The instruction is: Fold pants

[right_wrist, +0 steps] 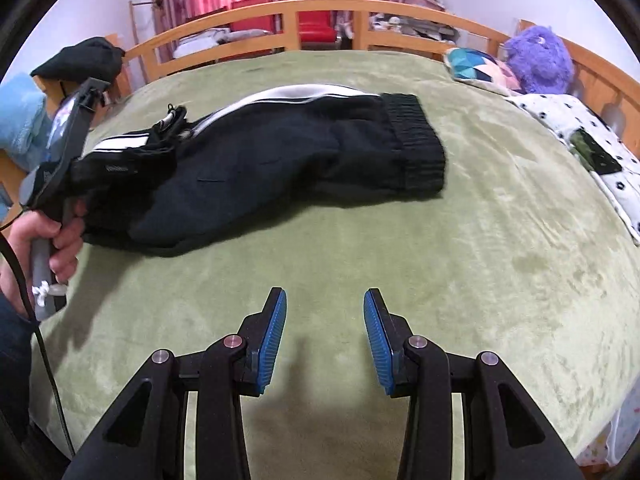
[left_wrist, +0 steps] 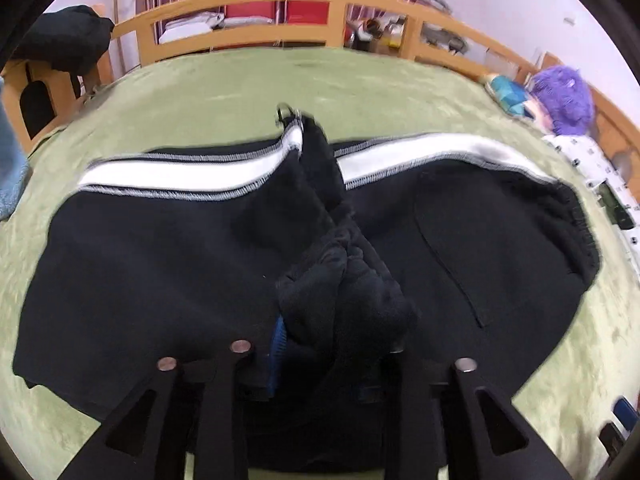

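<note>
Pants [right_wrist: 280, 148] black, white-striped, bunched in clamped left gripper [left_wrist: 332, 340], right gripper [right_wrist: 325, 336] spread, holding nothing.

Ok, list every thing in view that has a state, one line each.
pants: lying folded on the bed, one end bunched and lifted, white stripe up
waistband: flat on the blanket, free
left gripper: shut on the pants, black fabric bunched between its fingers
right gripper: open, empty, above the green blanket
purple plush toy: resting at the bed's far corner
</note>
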Motion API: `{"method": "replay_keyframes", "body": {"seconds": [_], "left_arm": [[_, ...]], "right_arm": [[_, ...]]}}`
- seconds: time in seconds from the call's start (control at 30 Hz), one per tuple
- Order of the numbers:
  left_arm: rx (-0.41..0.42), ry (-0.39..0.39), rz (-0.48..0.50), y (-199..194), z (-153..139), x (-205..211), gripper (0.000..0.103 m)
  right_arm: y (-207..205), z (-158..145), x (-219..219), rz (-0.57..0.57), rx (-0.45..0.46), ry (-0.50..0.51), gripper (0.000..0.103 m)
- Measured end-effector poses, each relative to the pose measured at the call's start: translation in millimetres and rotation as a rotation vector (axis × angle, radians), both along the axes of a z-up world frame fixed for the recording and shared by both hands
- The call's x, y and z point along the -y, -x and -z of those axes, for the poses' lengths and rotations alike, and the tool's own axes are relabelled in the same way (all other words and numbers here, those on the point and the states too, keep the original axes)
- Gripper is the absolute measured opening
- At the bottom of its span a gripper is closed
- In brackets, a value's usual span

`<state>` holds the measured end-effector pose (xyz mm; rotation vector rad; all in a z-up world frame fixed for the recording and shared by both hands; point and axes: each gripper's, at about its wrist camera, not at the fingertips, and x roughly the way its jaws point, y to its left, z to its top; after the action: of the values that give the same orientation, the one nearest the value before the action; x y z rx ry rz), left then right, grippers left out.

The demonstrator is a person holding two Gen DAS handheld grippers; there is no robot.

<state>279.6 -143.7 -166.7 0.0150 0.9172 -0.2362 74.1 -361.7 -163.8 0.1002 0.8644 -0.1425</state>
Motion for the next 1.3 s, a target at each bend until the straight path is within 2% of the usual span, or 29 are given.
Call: {"method": "replay_keyframes", "body": {"seconds": [0.07,0.13,0.2,0.23,0.27,0.4,0.53,0.6,0.7,0.8,0.83,0.9,0.93,0.97,1.03,1.1,1.17,1.2,1.3], "left_arm": [[-0.011,0.086,0.019,7.9,-19.4,-25.1,0.051],[0.014,0.145,0.030,20.9,-39.7,-55.7,0.057],[0.080,0.146,0.030,25.5,-52.4,-71.4,0.067],[0.124,0.135,0.000,33.5,-63.7,-90.5,0.073],[0.148,0.128,-0.019,36.4,-69.4,-105.4,0.074],[0.183,0.072,-0.142,43.3,-75.1,-173.7,0.074],[0.180,0.021,-0.229,43.5,-57.3,-215.9,0.074],[0.174,0.009,-0.270,39.5,-44.6,-226.4,0.074],[0.150,0.043,-0.295,34.7,-28.6,-244.4,0.074],[0.129,0.049,-0.268,33.3,-14.8,-251.0,0.074],[0.130,0.052,-0.263,33.5,-12.9,-251.1,0.074],[0.112,0.110,-0.248,32.3,-6.6,-254.2,0.074],[0.101,0.145,-0.241,31.5,-5.2,-256.1,0.074],[0.095,0.182,-0.235,31.3,-4.0,-258.7,0.074],[0.092,0.219,-0.238,31.7,-4.0,-261.4,0.074],[0.089,0.241,-0.232,31.9,-4.3,-262.0,0.074],[0.076,0.281,-0.216,29.3,-1.0,-260.3,0.074],[0.065,0.296,-0.215,26.3,1.9,-258.4,0.074],[0.018,0.314,-0.226,16.0,12.7,-251.0,0.074]], "right_arm": [[-9.4,-2.4,-9.6,-0.031,0.016,-0.008,0.040],[-22.0,-5.6,-22.4,-0.066,0.034,-0.015,0.040],[-35.0,-8.7,-35.0,-0.093,0.052,-0.025,0.045],[-41.5,-10.1,-41.9,-0.105,0.059,-0.036,0.049],[-50.5,-11.8,-49.3,-0.126,0.070,-0.057,0.053],[-88.5,-15.8,-92.8,-0.208,0.108,-0.102,0.056],[-130.3,-6.1,-132.5,-0.277,0.119,-0.144,0.061],[-150.5,2.0,-141.7,-0.266,0.103,-0.153,0.061],[-183.5,12.9,-146.0,-0.247,0.082,-0.249,0.061],[-212.1,28.5,-153.7,-0.238,0.025,-0.305,0.061],[-219.2,33.5,-156.4,-0.243,0.003,-0.322,0.059],[-232.1,46.4,-164.0,-0.239,-0.047,-0.319,0.037],[-234.7,48.2,-168.1,-0.240,-0.052,-0.278,0.028],[-233.5,47.6,-170.0,-0.250,-0.043,-0.253,0.024],[-223.4,34.4,-163.7,-0.249,-0.002,-0.289,0.019],[-199.5,6.4,-152.0,-0.269,0.086,-0.390,0.018],[-180.1,-7.5,-151.9,-0.257,0.119,-0.359,0.018],[-177.4,-3.7,-155.1,-0.257,0.105,-0.339,0.018],[-187.6,40.5,-165.3,-0.261,-0.028,-0.260,0.023]]}}
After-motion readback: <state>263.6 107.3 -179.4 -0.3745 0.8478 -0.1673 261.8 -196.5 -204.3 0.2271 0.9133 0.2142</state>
